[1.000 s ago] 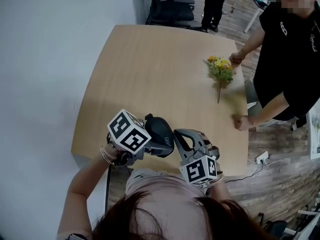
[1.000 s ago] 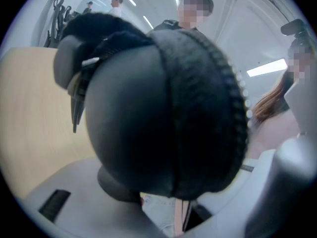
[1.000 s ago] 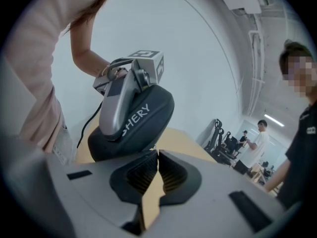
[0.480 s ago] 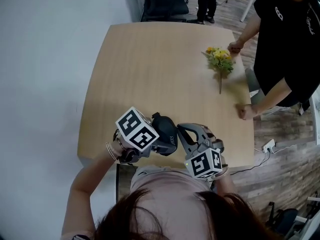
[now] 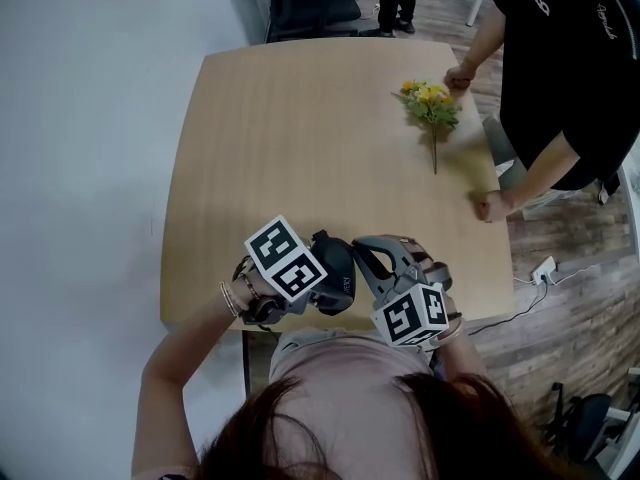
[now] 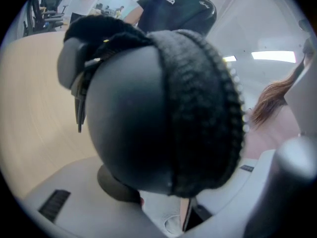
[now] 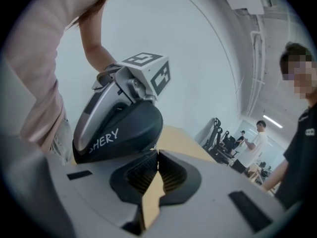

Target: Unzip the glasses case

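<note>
A black zipped glasses case hangs over the near edge of the table, with my left gripper shut on its rounded end. In the left gripper view the case fills the frame. Its zipper band runs over the top, and a metal pull tab dangles at the left side. My right gripper is shut, its tips against the case's side. In the right gripper view its pads meet at the tips, right under the case. I see nothing between them.
The light wooden table stretches away from me. A bunch of yellow flowers lies at its far right. A person in black stands at the right edge with both fists on the table. Office chairs stand behind.
My left gripper has sunk a little and tipped downward with the case in it. The right gripper has stayed put. Both grips look the same.
</note>
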The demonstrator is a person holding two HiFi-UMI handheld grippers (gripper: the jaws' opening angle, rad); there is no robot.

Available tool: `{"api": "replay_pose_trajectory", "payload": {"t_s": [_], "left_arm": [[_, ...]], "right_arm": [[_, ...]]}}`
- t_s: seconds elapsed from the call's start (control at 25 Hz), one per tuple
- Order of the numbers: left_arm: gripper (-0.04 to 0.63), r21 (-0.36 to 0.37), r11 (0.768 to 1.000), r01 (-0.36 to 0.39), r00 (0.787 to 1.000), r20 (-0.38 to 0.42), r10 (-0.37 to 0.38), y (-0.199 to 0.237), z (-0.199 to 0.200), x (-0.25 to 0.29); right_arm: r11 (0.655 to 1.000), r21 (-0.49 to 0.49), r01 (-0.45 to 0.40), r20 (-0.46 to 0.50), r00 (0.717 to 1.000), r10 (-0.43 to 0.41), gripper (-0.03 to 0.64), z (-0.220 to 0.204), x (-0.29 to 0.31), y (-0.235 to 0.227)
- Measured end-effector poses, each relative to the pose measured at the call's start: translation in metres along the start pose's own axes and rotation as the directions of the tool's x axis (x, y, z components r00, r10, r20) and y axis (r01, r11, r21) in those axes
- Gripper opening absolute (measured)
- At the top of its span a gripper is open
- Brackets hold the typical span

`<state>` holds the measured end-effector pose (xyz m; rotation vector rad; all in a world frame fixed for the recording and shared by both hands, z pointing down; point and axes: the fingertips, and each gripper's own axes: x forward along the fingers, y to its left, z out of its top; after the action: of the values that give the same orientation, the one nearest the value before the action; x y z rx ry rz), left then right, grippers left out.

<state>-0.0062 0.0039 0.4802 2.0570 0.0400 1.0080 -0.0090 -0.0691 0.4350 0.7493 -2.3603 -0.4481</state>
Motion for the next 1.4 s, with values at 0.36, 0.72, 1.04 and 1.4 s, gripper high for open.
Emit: {"api": "replay_pose_trajectory", "payload": {"t_s": [0.36, 0.72, 1.04, 1.4], "left_arm": [[0.230, -0.002, 1.000, 0.022, 0.997, -0.069, -0.022, 0.001, -0.008, 0.007], [0.230, 0.008, 0.999, 0.036, 0.986, -0.166, -0.035, 0.004, -0.020, 0.013], [0.230, 0.006, 0.999, 0.038, 0.978, -0.205, -0.036, 0.007, -0.024, 0.017], [0.230, 0.019, 0.999, 0.029, 0.961, -0.274, -0.023, 0.010, -0.033, 0.021]], "right_arm": [[1.000, -0.023, -0.002, -0.009, 1.000, 0.002, 0.015, -0.002, 0.000, 0.001], [0.995, -0.094, -0.033, -0.030, 0.999, 0.031, 0.015, -0.005, 0.002, 0.005], [0.991, -0.126, -0.042, -0.041, 0.998, 0.037, 0.015, -0.007, 0.003, 0.006], [0.983, -0.172, -0.060, -0.049, 0.997, 0.052, 0.015, -0.009, 0.004, 0.010]]}}
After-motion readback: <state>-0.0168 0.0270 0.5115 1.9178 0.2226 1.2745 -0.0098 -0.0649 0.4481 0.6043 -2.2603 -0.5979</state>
